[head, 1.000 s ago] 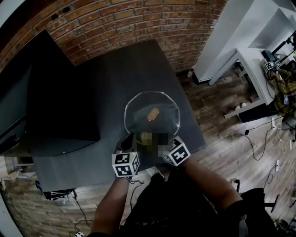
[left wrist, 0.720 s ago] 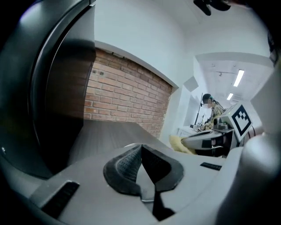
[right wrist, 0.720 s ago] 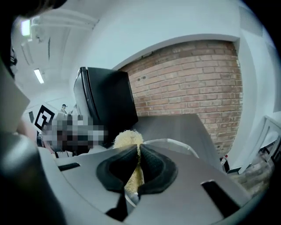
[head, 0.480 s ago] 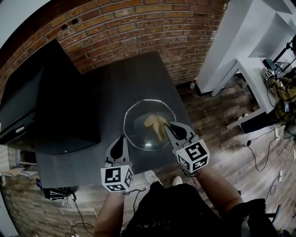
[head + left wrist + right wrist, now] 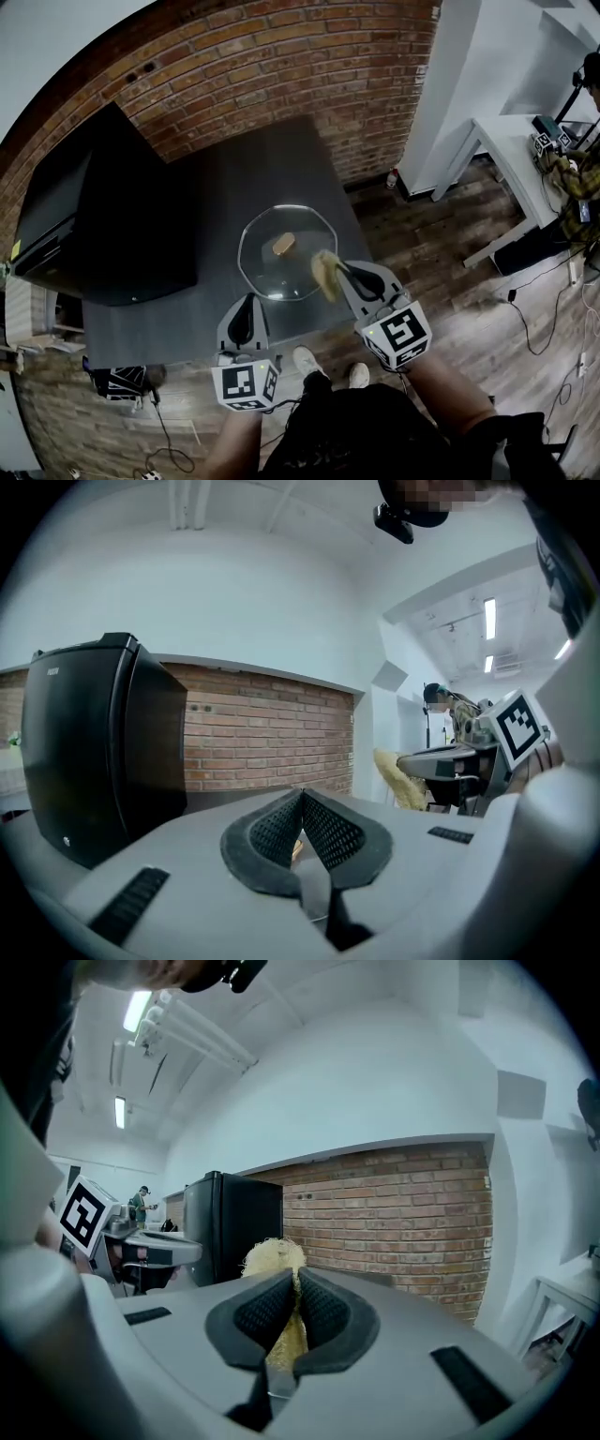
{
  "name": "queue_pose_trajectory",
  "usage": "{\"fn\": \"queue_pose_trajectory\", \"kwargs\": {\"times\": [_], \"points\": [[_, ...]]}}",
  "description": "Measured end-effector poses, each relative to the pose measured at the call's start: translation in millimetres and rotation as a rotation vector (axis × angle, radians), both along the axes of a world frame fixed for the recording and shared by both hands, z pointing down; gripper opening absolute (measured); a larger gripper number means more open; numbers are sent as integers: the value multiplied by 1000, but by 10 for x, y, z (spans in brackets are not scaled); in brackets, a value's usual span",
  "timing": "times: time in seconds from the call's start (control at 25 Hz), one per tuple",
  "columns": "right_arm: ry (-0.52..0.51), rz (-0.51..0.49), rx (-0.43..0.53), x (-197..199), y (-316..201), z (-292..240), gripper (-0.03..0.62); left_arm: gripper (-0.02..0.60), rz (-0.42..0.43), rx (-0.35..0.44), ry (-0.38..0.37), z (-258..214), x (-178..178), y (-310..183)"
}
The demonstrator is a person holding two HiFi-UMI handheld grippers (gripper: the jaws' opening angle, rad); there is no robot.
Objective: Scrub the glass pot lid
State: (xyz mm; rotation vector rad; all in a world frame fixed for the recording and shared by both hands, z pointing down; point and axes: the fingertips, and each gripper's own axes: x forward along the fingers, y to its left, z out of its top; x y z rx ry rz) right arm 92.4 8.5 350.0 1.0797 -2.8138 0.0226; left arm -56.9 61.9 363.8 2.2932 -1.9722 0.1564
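The lid (image 5: pixel 265 274) lies flat on the table (image 5: pixel 234 173), knob (image 5: pixel 283 245) up. The right gripper (image 5: pixel 342 271) pinches the scrubber (image 5: pixel 325 272) by the lid's near-right rim. The left gripper (image 5: pixel 243 323), closed on nothing, waits just short of the lid. Best to press the scrubber flat and circle the knob, with the left steadying the rim. 1 lid, 1 scrubber, 2 grippers.

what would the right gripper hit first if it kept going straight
Likely the glass pot lid, near its knob; the right gripper, shut on the scrubber, points across it, height unclear.
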Motion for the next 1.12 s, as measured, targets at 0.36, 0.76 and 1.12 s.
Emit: {"fn": "queue_pose_trajectory", "kwargs": {"times": [0.36,0.76,1.12], "points": [[-16,-73,-88,350,462,259,25,32,-45,-58,30,241,562,525],[-5,-118,-82,447,784,331,25,32,-75,-68,44,311,752,888],[-3,-137,-103,456,932,382,25,32,-69,-61,42,269,840,966]]}}
